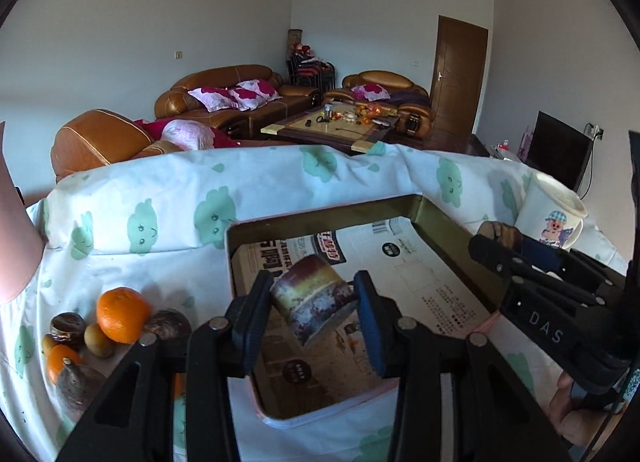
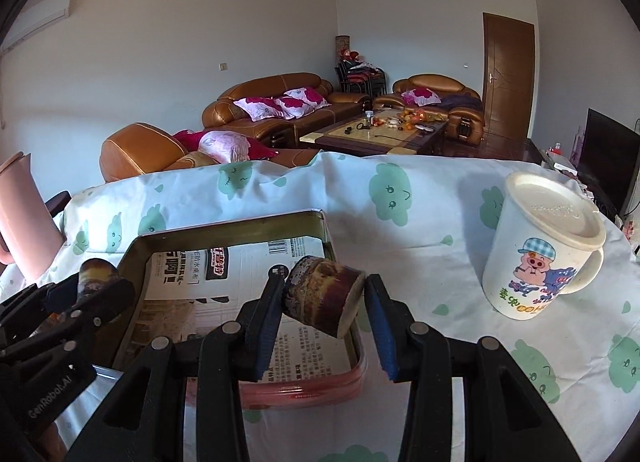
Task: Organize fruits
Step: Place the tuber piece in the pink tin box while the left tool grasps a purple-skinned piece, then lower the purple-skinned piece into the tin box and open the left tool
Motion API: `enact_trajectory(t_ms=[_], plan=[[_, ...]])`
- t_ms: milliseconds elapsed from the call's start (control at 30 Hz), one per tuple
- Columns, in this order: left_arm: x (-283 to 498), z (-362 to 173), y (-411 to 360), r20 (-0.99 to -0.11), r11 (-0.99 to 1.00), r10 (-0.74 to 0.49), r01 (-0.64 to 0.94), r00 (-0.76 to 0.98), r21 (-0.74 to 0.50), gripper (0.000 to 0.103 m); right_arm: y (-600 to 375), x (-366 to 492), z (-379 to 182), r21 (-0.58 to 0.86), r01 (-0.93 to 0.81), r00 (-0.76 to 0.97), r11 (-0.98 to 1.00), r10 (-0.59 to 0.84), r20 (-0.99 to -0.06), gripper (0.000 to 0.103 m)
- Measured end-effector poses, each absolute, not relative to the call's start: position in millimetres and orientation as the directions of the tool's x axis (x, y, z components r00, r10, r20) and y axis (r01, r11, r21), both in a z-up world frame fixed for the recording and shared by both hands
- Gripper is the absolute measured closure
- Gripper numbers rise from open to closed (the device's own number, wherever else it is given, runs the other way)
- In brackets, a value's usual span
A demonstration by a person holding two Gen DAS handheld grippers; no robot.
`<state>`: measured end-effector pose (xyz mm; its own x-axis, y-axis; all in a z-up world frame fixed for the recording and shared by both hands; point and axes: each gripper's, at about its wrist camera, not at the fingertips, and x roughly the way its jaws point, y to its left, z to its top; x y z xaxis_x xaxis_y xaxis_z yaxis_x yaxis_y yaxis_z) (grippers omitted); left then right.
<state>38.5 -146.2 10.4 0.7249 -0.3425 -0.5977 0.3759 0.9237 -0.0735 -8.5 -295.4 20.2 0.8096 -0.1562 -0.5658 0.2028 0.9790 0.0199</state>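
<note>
- The left gripper [image 1: 316, 314] is clenched on a short purple-and-yellow sugarcane segment [image 1: 312, 302], tilted, held above the tin's floor, near its front.
- The right gripper [image 2: 326, 310] pinches a second stubby purple sugarcane piece [image 2: 322, 296] with a pale cut end; its left pad touches the bark, but I cannot tell whether the right pad touches. It sits at the tin's right rim.
- Under both lies the rectangular metal tin with a pink outer rim [image 1: 440, 218], lined with printed paper [image 1: 432, 262].
- At 8 o'clock from the left tool, on the white cloth with green cloud prints [image 1: 160, 190], sits a fruit heap: a round orange [image 1: 122, 314], a smaller orange [image 1: 60, 362], a small yellow-green fruit [image 1: 98, 338], dark brown round fruits [image 1: 68, 328], and a brownish tapered root [image 1: 78, 390].
- At 2 o'clock from the right tool stands a white lidded mug with a cartoon pig [image 2: 544, 246].
- At 9 o'clock in the right view, a pink jug [image 2: 24, 214].
- Beyond the table, at 12 o'clock, brown leather sofas [image 2: 280, 102] with floral cushions, and a low coffee table [image 2: 372, 134].
</note>
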Motion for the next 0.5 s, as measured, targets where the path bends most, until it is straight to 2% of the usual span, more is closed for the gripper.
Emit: enact_trajectory(t_ms=[400,433,500], plan=[[44.9,0.2,-149.8,-0.612,0.935,-0.307,0.351,0.728,-0.052,0.059,-277.6,-2.9,16.3,-0.028,0.147,0.818,0.989,-0.138,-0.558,0.059],[43.9,0.4,-150.1,-0.607,0.937,-0.302,0.346,0.735,-0.046,0.057,-276.7,-2.9,15.8,-0.025,0.142,0.821,0.99,-0.131,-0.555,0.059],[40.2,2.1,-151.6,-0.586,0.939,-0.294,0.342,0.755,-0.031,0.044,-275.8,-3.2,16.8,-0.016,0.135,0.828,0.991,-0.121,-0.548,0.059]])
